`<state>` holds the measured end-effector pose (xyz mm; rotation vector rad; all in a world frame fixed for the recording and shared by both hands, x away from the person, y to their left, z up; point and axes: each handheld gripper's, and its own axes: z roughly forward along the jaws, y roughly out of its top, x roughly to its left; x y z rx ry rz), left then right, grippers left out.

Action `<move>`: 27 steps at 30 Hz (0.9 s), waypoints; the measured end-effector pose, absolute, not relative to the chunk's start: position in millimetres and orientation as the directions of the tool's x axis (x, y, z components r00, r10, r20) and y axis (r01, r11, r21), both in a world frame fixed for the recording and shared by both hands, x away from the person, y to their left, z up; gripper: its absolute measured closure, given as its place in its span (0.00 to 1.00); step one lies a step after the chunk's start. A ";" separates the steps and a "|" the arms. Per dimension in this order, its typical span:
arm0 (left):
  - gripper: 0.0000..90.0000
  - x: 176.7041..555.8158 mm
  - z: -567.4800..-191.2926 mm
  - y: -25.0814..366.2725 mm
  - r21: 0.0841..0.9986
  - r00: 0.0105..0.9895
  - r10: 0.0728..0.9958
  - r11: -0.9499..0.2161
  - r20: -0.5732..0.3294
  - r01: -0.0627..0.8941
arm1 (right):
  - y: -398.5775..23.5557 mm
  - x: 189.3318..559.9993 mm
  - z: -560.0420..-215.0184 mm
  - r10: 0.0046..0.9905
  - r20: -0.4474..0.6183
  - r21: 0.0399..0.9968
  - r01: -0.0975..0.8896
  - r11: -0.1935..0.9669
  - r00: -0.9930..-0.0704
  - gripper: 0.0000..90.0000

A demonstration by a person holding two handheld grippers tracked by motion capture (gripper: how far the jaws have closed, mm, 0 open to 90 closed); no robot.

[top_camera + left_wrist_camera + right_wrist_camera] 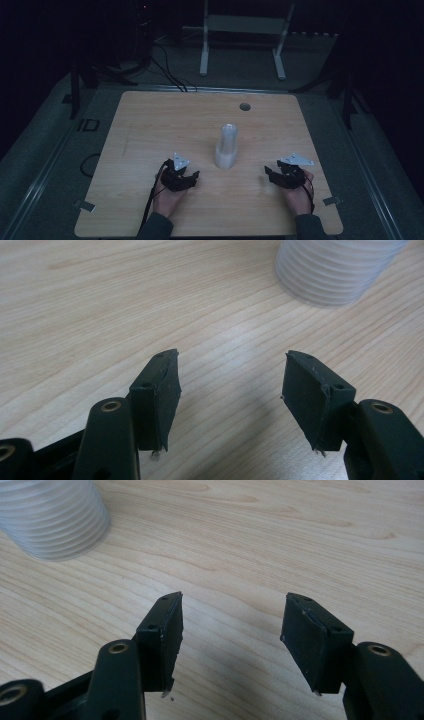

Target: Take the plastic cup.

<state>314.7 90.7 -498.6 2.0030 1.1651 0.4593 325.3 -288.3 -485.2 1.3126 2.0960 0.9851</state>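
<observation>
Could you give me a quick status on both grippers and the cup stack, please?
Left gripper open, empty. Right gripper open, empty. Cup stack upright between them, untouched. Nothing in the way.

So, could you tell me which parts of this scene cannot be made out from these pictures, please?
- Stack of cups: the high view is too dim and small to count the cups or see its top opening.
- Same stack: cut off by the top edge in the left gripper view and by the top-left corner in the right gripper view.
- Floor beyond the table: lost in darkness, high view.
</observation>
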 end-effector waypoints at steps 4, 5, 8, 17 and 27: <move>0.43 315.3 -498.3 92.0 0.758 0.522 0.849 -0.286 -0.083 0.586 | -288.2 325.0 -485.4 0.902 -0.015 0.777 0.563 0.282 -0.431 0.46; 0.42 315.3 -498.1 92.0 0.759 0.523 0.848 -0.284 -0.086 0.586 | -287.9 324.5 -484.8 0.902 -0.014 0.778 0.562 0.282 -0.433 0.46; 0.42 314.6 -497.1 91.6 0.758 0.528 0.845 -0.284 -0.092 0.587 | -286.4 322.8 -482.7 0.899 -0.009 0.784 0.555 0.278 -0.438 0.46; 0.45 312.2 -488.8 89.7 0.772 0.551 0.831 -0.298 -0.080 0.562 | -280.1 315.7 -468.8 0.885 -0.001 0.812 0.517 0.273 -0.465 0.46; 0.49 313.5 -480.2 88.0 0.772 0.579 0.813 -0.326 -0.067 0.546 | -265.7 311.3 -451.6 0.856 -0.018 0.832 0.467 0.299 -0.517 0.45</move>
